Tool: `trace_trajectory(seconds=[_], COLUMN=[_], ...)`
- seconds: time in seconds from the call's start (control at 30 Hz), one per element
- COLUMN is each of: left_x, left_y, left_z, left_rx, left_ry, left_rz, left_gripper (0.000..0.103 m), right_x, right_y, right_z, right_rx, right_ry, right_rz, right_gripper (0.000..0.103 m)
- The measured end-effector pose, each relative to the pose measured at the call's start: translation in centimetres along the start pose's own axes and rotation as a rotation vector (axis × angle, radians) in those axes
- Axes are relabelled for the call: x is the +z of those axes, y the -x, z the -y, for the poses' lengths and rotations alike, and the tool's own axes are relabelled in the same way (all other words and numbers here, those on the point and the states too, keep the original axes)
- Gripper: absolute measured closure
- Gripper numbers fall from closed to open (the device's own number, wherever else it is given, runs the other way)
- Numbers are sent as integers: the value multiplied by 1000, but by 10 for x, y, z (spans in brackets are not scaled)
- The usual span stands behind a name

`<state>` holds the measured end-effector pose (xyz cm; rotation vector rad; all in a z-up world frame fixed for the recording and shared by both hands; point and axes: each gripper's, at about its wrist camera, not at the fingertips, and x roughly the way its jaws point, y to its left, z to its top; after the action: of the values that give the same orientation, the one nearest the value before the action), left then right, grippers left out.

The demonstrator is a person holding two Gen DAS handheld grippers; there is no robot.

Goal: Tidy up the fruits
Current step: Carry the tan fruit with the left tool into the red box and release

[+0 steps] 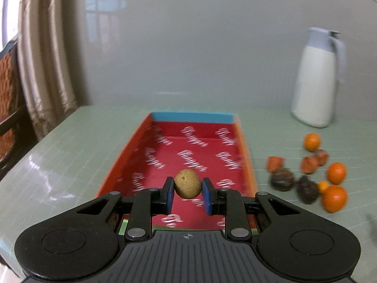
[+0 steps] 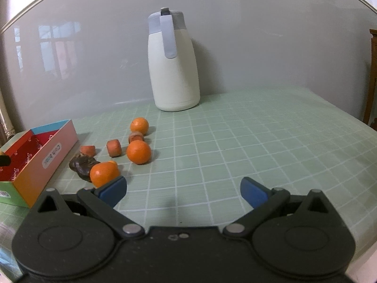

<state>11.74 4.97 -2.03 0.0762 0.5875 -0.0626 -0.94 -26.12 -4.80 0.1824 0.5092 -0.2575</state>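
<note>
My left gripper (image 1: 187,188) is shut on a small tan round fruit (image 1: 187,183) and holds it over the near end of a red-lined cardboard box (image 1: 188,146). The box also shows at the left of the right wrist view (image 2: 50,153). To the right of the box lies a loose pile of fruit: oranges (image 1: 334,198) (image 2: 138,152), red-orange pieces (image 1: 274,163) (image 2: 114,147) and dark wrinkled fruits (image 1: 282,179) (image 2: 82,165). My right gripper (image 2: 183,189) is open and empty above the tablecloth, just right of the nearest orange (image 2: 104,173).
A cream thermos jug (image 2: 173,66) with a grey lid stands at the back by the wall; it also shows in the left wrist view (image 1: 317,80). The table has a green checked cloth (image 2: 259,141). A curtain (image 1: 40,59) hangs at the left.
</note>
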Motion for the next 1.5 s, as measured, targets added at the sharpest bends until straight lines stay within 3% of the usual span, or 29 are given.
trace_trajectory(seconds=[0.23, 0.83, 0.93, 0.97, 1.0, 1.03, 1.2, 1.5], left_x=[-6, -4, -4, -3, -3, -3, -2, 3], left_y=[-27, -33, -34, -35, -34, -32, -21, 8], left_z=[-24, -22, -21, -20, -18, -16, -5, -12], left_rx=[61, 104, 92, 88, 105, 137, 161, 147], left_ry=[66, 55, 51, 54, 52, 50, 6, 22], left_rz=[-81, -96, -103, -107, -106, -96, -44, 20], left_gripper=[78, 77, 60, 44, 17, 10, 7, 5], right_x=[0, -1, -1, -1, -1, 0, 0, 0], right_y=[-5, -11, -10, -10, -11, -11, -11, -10], right_z=[-9, -26, -24, -24, -23, -23, -21, -23], right_rx=[10, 37, 36, 36, 36, 36, 35, 46], right_ry=[19, 43, 38, 36, 34, 33, 29, 33], right_rz=[-9, -21, -21, -21, -22, -22, -19, -12], right_gripper=[0, 0, 0, 0, 0, 0, 0, 0])
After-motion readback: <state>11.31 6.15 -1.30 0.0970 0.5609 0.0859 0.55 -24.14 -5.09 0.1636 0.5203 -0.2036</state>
